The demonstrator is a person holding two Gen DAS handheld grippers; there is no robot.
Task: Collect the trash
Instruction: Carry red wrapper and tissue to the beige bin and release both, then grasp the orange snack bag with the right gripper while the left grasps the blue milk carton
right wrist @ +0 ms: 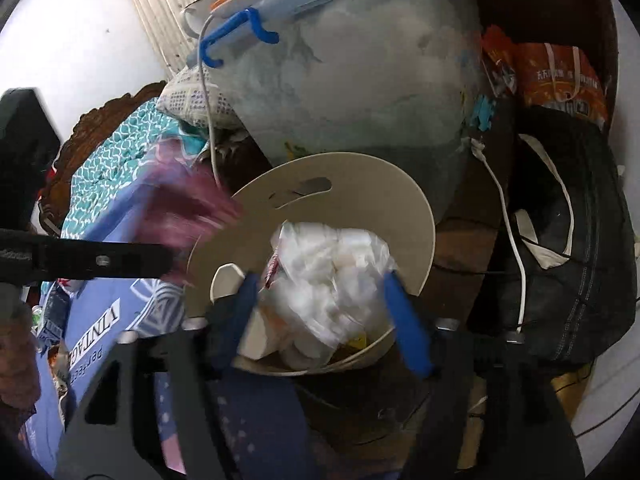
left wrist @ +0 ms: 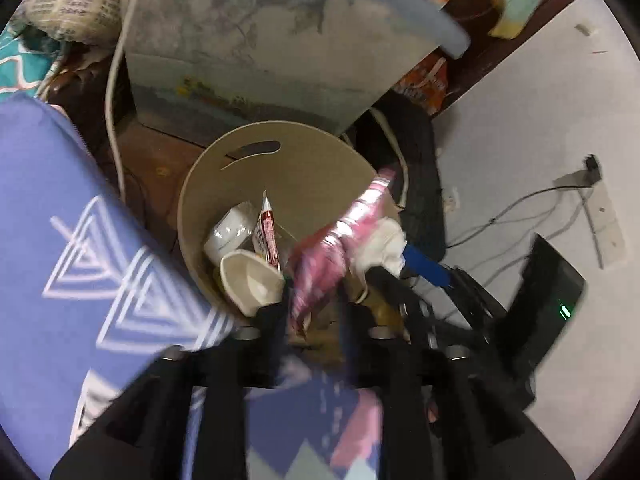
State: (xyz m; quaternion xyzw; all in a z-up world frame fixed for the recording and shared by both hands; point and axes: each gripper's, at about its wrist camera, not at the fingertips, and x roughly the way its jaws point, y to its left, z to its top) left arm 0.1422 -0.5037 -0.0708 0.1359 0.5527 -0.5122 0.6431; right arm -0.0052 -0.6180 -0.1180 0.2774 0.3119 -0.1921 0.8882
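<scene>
A beige round trash bin (left wrist: 280, 168) stands on the floor; it also shows in the right wrist view (right wrist: 360, 184). Inside lie a white cup (left wrist: 252, 276), a white lid (left wrist: 230, 232) and a small red-white sachet (left wrist: 267, 236). My left gripper (left wrist: 316, 304) is over the bin's near rim with a pink shiny wrapper (left wrist: 336, 248) between its black fingers. My right gripper (right wrist: 320, 292), with blue fingers (right wrist: 408, 328), holds a crumpled clear plastic bag of white trash (right wrist: 332, 276) over the bin. The left gripper and pink wrapper (right wrist: 188, 204) are blurred at the left in the right wrist view.
A large translucent storage box (right wrist: 360, 80) with a blue latch stands behind the bin. A black bag (right wrist: 568, 240) and white cable (right wrist: 508, 224) lie to the right. A blue patterned bedcover (left wrist: 60, 220) is at the left. A black device (left wrist: 552, 292) with a green light sits on the white floor.
</scene>
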